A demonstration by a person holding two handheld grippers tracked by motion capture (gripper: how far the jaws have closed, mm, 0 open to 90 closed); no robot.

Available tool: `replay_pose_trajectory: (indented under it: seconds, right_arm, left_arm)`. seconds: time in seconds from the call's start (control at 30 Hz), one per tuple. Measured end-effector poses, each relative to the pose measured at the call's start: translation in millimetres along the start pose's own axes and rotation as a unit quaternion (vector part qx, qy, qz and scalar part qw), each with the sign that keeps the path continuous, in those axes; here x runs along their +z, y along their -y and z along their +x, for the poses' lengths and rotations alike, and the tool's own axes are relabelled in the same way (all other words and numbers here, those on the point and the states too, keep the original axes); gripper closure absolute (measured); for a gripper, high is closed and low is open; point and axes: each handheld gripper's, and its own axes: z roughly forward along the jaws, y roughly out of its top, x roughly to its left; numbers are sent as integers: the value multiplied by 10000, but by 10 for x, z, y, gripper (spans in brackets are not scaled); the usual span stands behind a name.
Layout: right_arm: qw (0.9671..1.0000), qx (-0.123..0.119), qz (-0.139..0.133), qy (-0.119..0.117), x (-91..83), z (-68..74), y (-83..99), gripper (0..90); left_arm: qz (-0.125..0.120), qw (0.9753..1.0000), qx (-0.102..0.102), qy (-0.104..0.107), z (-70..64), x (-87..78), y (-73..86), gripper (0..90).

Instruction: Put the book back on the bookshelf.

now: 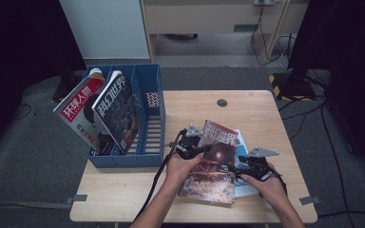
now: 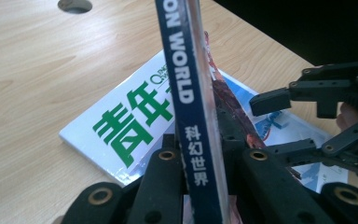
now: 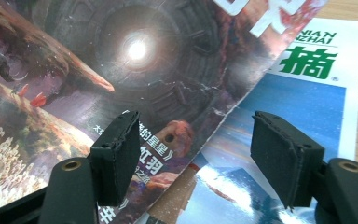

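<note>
Magazine (image 2: 193, 116) clamped edge-on between left fingers (image 2: 168, 186); right fingers (image 3: 121, 154) gape beside it.

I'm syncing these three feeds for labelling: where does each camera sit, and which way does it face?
High view: above the person's side, looking forward and down on the table; both forearms enter from below.
Left gripper view: rides the left gripper, looking along jaws clamped on the science-fiction magazine, spine up.
Right gripper view: rides the right gripper, jaws apart over that cover.
Shared: the white magazine with green lettering lying beneath shows in both gripper views.
</note>
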Motion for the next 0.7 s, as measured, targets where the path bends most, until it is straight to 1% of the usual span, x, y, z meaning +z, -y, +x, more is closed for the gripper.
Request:
replay_pose_trajectory:
  seconds: [0.03, 0.07, 0.13, 0.17, 0.2, 0.23, 0.27, 0.3, 0.33, 0.4, 0.43, 0.47, 0.5, 0.6, 0.7]
  right_arm:
    - [10000, 0, 0, 0, 0, 0, 0, 326]
    - [10000, 24, -6, -59, 19, 7, -4, 297]
    - [10000, 33, 9, -45, 49, 10, -7, 255]
    - [10000, 33, 9, -45, 49, 10, -7, 255]
    - [9999, 89, 36, -91, 84, -20, -11, 222]
    - [9999, 89, 36, -91, 84, -20, -11, 222]
    - [9997, 173, 1, -181, 103, -55, -33, 208]
    - [9997, 173, 1, -181, 103, -55, -33, 208]
    - [9990, 261, -58, -346, 113, -79, -76, 186]
    - [9986, 271, -77, -453, 115, -103, -116, 184]
    - [9980, 300, -102, -551, 117, -111, -129, 163]
    - [9978, 236, -103, -618, 122, -123, -136, 163]
    - [9976, 229, -72, -650, 125, -130, -139, 163]
    - [9970, 247, -2, -738, 148, -165, -125, 171]
    - [9959, 245, -42, -870, 154, -194, -140, 205]
  left_arm:
    - [0, 10000, 0, 0, 0, 0, 0, 827]
    - [-50, 10000, 79, 23, -22, -17, -15, 828]
    - [-81, 9999, 136, 36, -38, -40, -33, 829]
    - [-81, 9999, 136, 36, -38, -40, -33, 830]
    - [-93, 9998, 182, 51, -45, -53, -49, 831]
    - [-93, 9998, 182, 51, -45, -53, -49, 831]
    - [-106, 9998, 185, 57, -46, -59, -55, 832]
    - [-117, 9997, 206, 74, -44, -65, -63, 832]
    - [-156, 9996, 231, 84, -48, -75, -76, 833]
    - [-170, 9995, 261, 90, -51, -78, -83, 833]
    - [-194, 9992, 325, 102, -59, -86, -100, 834]
    - [-218, 9992, 331, 112, -65, -90, -108, 834]
    - [-235, 9990, 356, 120, -72, -97, -116, 834]
    - [-302, 9985, 432, 158, -96, -120, -144, 836]
    - [-369, 9979, 510, 168, -119, -140, -171, 837]
